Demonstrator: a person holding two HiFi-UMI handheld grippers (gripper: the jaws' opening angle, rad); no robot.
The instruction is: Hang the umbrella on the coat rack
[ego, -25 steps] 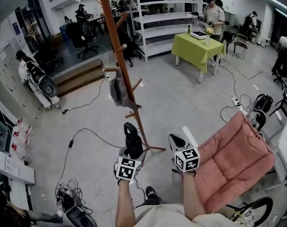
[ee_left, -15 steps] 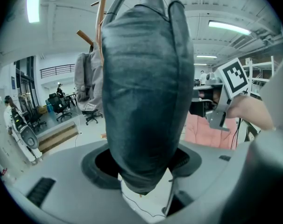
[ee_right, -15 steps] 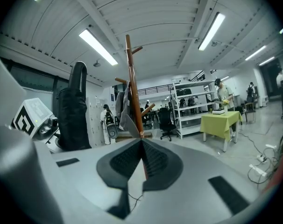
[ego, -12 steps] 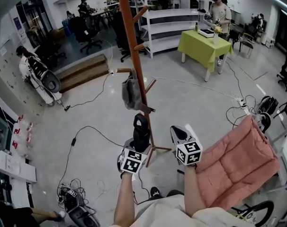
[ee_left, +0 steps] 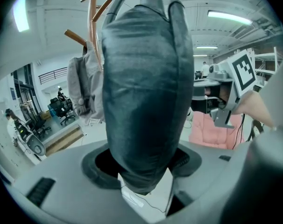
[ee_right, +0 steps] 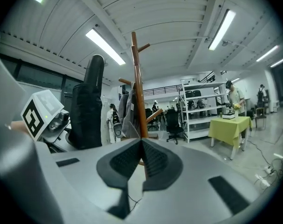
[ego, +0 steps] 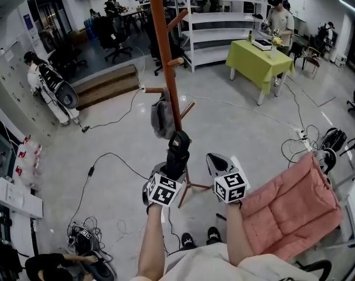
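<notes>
The left hand-held gripper [ee_left: 142, 174] clamps the umbrella [ee_left: 146, 87], upright above its jaws; the right hand-held gripper [ee_right: 141, 148] is closed, empty.

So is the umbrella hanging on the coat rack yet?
Not yet. Done: the folded black umbrella is picked up, gripped in the left tongs. In hand: it is held upright close to the wooden coat rack, near the grey garment hanging there; the right tongs are shut and empty. Left: hook it onto a free peg and let go.
</notes>
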